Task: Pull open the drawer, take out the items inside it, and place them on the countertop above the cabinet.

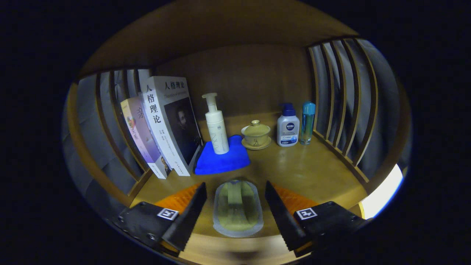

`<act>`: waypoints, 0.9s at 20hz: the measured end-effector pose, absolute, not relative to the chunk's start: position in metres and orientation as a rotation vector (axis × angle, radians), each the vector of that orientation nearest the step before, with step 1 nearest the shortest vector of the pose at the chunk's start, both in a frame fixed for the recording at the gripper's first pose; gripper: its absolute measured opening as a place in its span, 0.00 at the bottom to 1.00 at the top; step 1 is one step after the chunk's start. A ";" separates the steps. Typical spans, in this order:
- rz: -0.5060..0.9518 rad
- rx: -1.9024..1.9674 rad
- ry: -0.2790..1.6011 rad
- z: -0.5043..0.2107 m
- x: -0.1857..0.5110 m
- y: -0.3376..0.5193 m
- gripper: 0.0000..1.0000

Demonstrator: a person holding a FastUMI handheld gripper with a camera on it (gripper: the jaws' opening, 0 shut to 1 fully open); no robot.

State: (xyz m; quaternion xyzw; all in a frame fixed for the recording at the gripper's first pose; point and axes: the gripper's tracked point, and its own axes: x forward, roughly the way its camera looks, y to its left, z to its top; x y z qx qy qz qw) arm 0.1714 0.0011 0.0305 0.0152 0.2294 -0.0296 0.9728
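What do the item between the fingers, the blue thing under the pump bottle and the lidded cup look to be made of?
Gripper is open, fingers either side of the flat packet: probably soft translucent plastic, glossy with a pale sealed rim. Blue cloth: likely microfibre, matte and folded. Lidded cup on its saucer: seemingly glazed ceramic, faint sheen.

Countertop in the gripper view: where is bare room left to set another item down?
Open gripper straddles a clear packet. Free countertop: the stretch ahead of the right finger, between blue cloth and right slatted rail. Crowded: back row of books, pump bottle, lidded cup, two small bottles.
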 end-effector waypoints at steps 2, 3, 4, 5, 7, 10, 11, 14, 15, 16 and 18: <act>-0.038 0.017 0.401 0.045 0.156 0.005 0.98; -0.026 0.010 0.380 0.050 0.148 0.008 0.98; -0.013 0.005 0.362 0.054 0.137 0.011 0.98; 0.000 0.000 0.340 0.059 0.126 0.016 0.98; 0.021 -0.012 0.292 0.069 0.103 0.021 0.98; 0.013 -0.055 0.214 0.081 0.072 0.015 0.98; 0.022 -0.059 0.202 0.079 0.059 0.017 0.98; 0.051 -0.052 0.187 0.070 0.024 0.021 0.98; 0.056 -0.058 0.180 0.066 0.012 0.021 0.98; 0.057 -0.069 0.173 0.062 0.002 0.020 0.98; 0.059 -0.074 0.165 0.050 -0.019 0.019 0.98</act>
